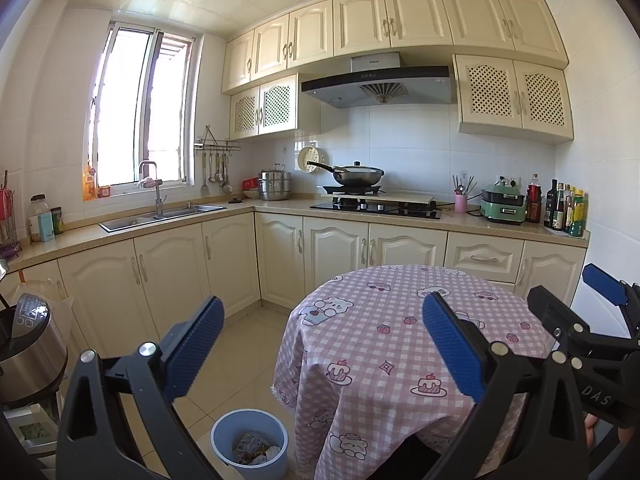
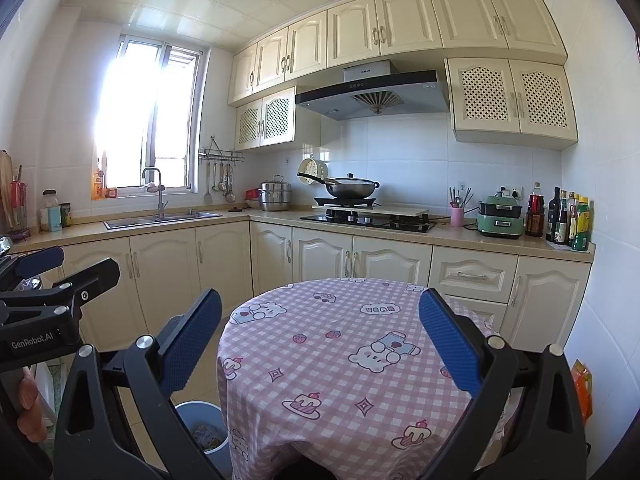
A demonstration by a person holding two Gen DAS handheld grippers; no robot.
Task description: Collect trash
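A cream-cabinet kitchen fills the background, with a round table (image 1: pixel 400 340) under a pink checked cloth in the centre. Both the left gripper (image 1: pixel 320 344) and right gripper (image 2: pixel 320 340) hover spread wide, holding nothing. The blue bin (image 1: pixel 250 446), with trash (image 1: pixel 254 450) inside, sits on the floor at lower centre, beneath the left gripper's left finger.

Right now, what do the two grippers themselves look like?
Both match: black angular frames with silver bolts and two blue textured pads. The left gripper carries white "GenRobot.AI" lettering on its body, seen from the right camera; the right gripper shows "DAS" on its side. No cables or sleeves visible.
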